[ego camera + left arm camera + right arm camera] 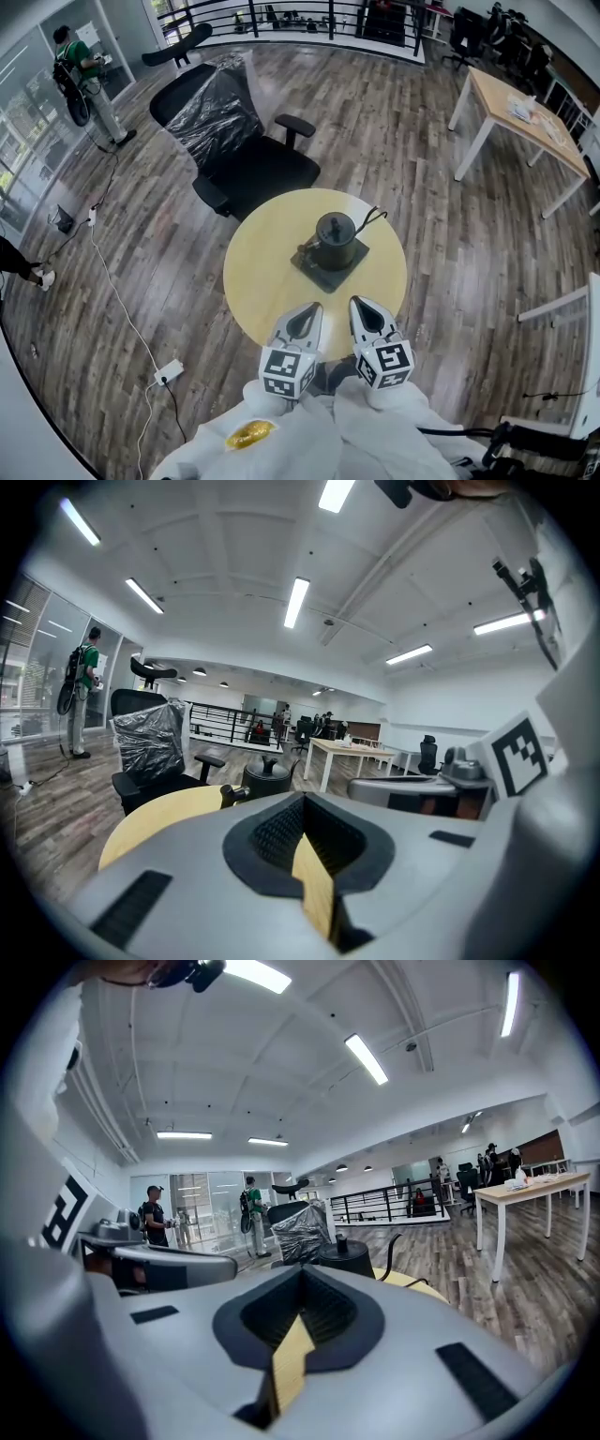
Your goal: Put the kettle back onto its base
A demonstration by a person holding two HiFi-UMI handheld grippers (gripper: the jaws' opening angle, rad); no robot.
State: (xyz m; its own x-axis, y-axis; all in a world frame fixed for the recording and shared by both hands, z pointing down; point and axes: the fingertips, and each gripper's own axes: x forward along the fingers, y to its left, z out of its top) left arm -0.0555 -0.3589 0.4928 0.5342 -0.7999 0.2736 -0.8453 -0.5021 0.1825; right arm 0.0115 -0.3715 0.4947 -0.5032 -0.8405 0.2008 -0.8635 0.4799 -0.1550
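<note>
Kettle (pixel 335 238): dark, lid on, upright on its square dark base (pixel 317 272).
Base: flat on the round yellow tabletop (pixel 258 272), directly under the kettle, about mid-tabletop.
Cord (pixel 372 218): black, rises just behind the kettle on its right side.
Left gripper (pixel 307 314): jaws pressed together with nothing between them, on the near side of the kettle and clear of it, over the tabletop's near edge.
Right gripper (pixel 363 309): jaws pressed together, nothing between them, just beside the left gripper, also near of the kettle and not touching it.
Office chair (pixel 234 150): black, backrest wrapped in plastic film, on the far side of the kettle at the tabletop's far-left edge.
Person (pixel 80 75): green top, standing well beyond the kettle, far left.
</note>
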